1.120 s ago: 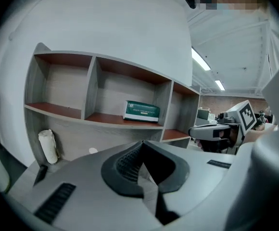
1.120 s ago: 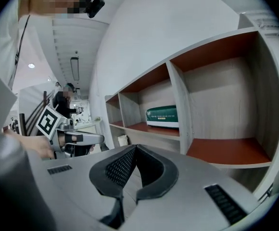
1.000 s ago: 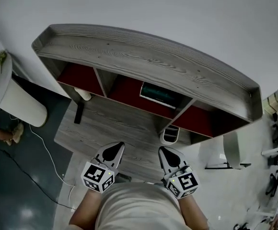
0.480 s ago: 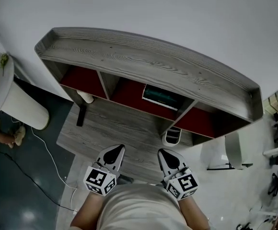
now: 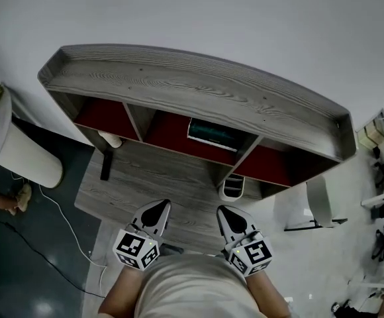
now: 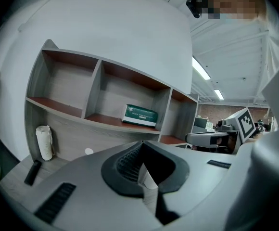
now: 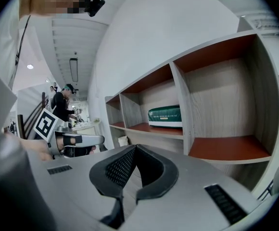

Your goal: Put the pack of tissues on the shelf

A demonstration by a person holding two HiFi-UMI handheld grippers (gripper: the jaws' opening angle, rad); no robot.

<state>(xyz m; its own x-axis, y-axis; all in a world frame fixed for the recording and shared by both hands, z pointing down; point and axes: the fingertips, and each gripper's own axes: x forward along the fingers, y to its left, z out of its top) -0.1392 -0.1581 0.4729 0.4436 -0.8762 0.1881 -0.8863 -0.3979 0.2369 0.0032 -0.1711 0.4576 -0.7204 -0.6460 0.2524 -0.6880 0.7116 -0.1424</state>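
The green pack of tissues (image 5: 211,134) lies in the middle compartment of the grey wooden shelf (image 5: 198,85), on its red board. It also shows in the left gripper view (image 6: 139,115) and in the right gripper view (image 7: 165,116). My left gripper (image 5: 160,204) and right gripper (image 5: 224,210) hover side by side over the low desk (image 5: 152,177), well short of the shelf. Both are shut with nothing between the jaws. The closed tips of the left gripper (image 6: 142,143) and of the right gripper (image 7: 135,147) point toward the shelf.
A white paper roll (image 5: 110,138) stands under the left compartment, with a flat black object (image 5: 105,166) on the desk beside it. A white bin (image 5: 234,188) sits at the desk's right end. A white pedestal (image 5: 20,154) and floor cable are at left, a white chair (image 5: 321,204) at right.
The head view has shifted a little, so the shelf sits slightly further left. Both grippers stay shut in about the same place.
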